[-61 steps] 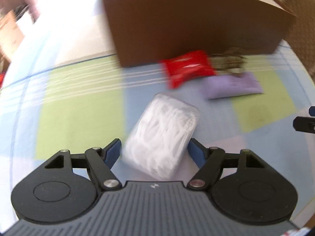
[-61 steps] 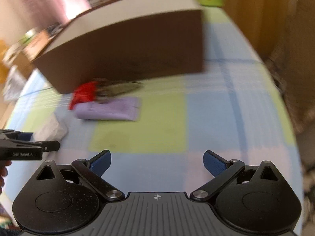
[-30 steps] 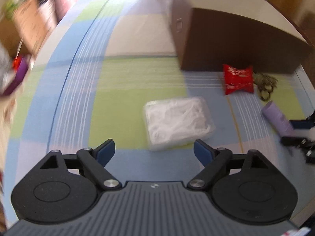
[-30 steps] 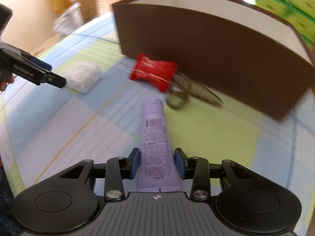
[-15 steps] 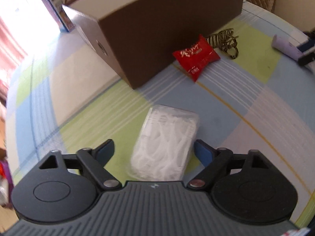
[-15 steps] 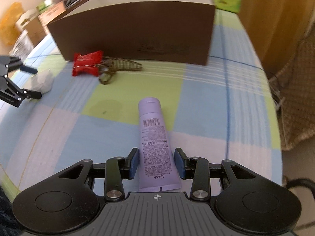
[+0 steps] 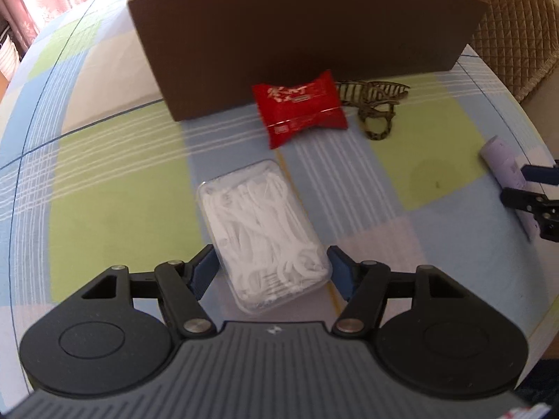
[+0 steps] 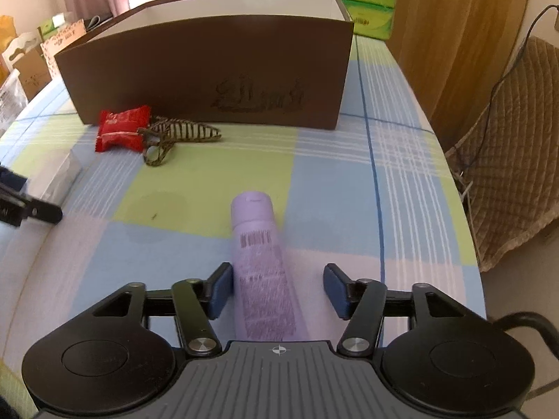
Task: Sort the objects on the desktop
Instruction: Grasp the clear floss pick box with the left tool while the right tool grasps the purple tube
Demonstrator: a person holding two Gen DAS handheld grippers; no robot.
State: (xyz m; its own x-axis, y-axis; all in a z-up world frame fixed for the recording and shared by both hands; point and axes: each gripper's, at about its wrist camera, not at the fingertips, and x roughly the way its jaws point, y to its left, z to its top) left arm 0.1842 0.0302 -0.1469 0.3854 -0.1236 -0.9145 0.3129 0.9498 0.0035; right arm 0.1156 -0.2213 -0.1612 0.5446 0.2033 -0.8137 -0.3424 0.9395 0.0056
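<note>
Left gripper low over the checked tablecloth, jaws apart, straddling the near end of a clear plastic box of white floss picks. Left blue pad right at the box's edge, contact not certain; right pad just clear of it. Box lying flat, running forward and slightly left from between the pads.

Ahead of that claw: a red snack packet flat on the cloth, just in front of the brown cardboard box. To the packet's right, touching or nearly so, a patterned brown hair claw clip. Far right of the left claw, the lilac tube with the other claw's fingers around it.

Right gripper also spread wide, around the lower half of the lilac tube, cap pointing away toward the brown box. Left pad just beside the tube's side, right pad well apart from it. Tube lying on the cloth, barcode up, print blurred.

Forward and left of the right claw, red packet and hair clip side by side at the box's foot. Left claw's dark fingers at the far left edge.
</note>
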